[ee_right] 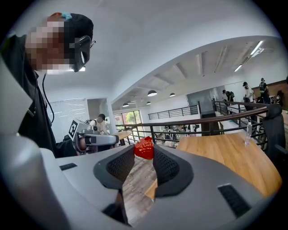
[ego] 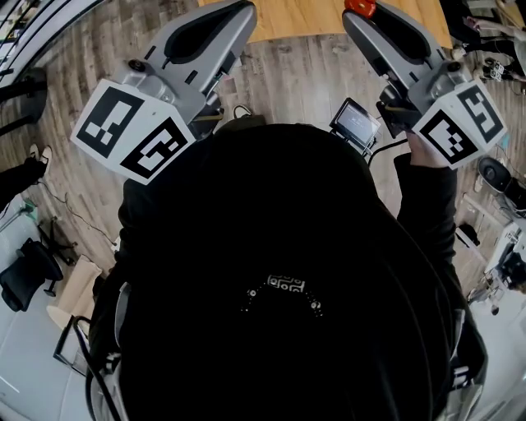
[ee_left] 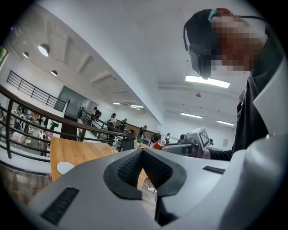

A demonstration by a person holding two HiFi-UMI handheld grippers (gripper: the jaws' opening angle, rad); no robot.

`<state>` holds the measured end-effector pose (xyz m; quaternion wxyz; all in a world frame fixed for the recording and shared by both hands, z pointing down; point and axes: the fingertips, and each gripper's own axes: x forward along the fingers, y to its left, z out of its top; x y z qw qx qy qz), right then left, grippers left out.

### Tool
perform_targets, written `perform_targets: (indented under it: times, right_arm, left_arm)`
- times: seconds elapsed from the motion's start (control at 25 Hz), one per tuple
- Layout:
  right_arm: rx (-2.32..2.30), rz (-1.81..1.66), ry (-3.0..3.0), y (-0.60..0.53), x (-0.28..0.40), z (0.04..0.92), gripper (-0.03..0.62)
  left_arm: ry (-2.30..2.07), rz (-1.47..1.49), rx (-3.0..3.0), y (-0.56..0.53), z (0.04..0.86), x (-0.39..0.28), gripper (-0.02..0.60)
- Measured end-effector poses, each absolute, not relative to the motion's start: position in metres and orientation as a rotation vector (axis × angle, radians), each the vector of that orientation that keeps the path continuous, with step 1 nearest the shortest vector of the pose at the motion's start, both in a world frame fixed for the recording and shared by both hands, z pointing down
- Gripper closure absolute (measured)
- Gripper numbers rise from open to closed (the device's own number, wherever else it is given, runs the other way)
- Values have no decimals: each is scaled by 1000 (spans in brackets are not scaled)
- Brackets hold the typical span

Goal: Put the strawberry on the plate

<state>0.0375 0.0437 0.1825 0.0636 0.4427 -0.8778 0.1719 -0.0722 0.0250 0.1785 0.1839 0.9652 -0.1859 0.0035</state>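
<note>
A red strawberry (ee_right: 144, 148) sits pinched between the tips of my right gripper (ee_right: 144, 155), which is shut on it and held up in the air, off the near edge of the wooden table (ee_right: 225, 155). The head view shows the same berry (ego: 360, 6) at the right gripper's tip near the table's edge. My left gripper (ee_left: 142, 152) is raised beside it, jaws together with nothing between them. A white plate (ee_left: 65, 167) lies on the table (ee_left: 78, 150) at the left gripper view's left, well away from both grippers.
Wood-plank floor (ego: 296, 78) lies below the grippers. A black railing (ee_right: 202, 123) runs behind the table. A person's dark torso (ego: 279, 271) fills the lower head view. Chairs, cables and equipment (ego: 501, 247) crowd the floor on both sides.
</note>
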Motion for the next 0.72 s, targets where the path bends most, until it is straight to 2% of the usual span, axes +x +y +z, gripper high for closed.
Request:
perform_targets:
  times: [0.4,0.72]
  right_arm:
    - [1292,499,-2649,25,9,166,454]
    - [1270,495,-2674,18,9,168,453]
  left_arm:
    - [-521,-52,2682,7,177,-99,581]
    - [-474,-48,2658,16,195,-84,581]
